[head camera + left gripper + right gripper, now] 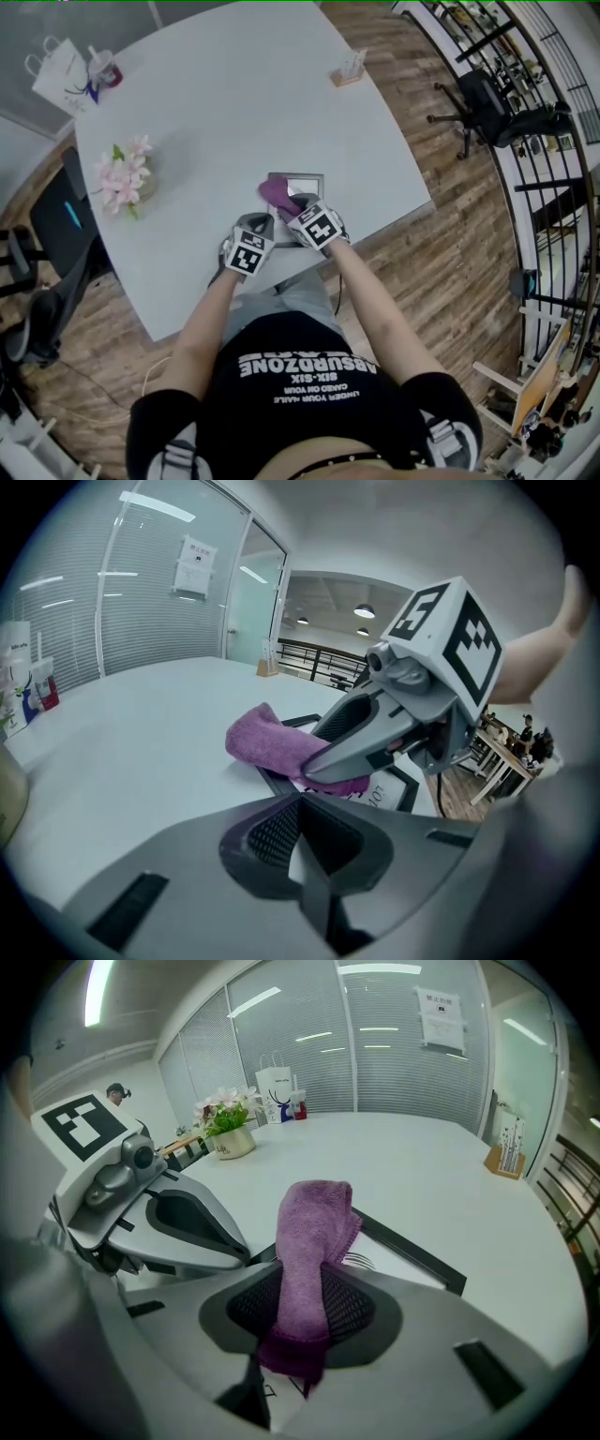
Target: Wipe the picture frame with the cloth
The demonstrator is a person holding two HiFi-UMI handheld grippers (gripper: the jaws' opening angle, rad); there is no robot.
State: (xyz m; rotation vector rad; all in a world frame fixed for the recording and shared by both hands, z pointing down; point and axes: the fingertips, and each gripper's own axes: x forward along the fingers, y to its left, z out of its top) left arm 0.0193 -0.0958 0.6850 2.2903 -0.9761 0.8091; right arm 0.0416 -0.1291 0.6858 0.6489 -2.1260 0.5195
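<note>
Two jaw sets work close together at the near edge of the white table (pixel 234 94). My right gripper (pixel 300 1335) is clamped on the purple cloth (pixel 314 1232), which runs forward out of the jaws and folds down onto the picture frame (pixel 412 1258). The frame lies flat on the table, with a dark border and a printed sheet inside. My left gripper (pixel 302 850) has its jaws pressed together with nothing in them, just short of the frame. Pink flowers (pixel 122 178) stand well off to the left.

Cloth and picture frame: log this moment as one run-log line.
right claw: shut on cloth | left claw: shut, empty | cloth: on picture frame
</note>
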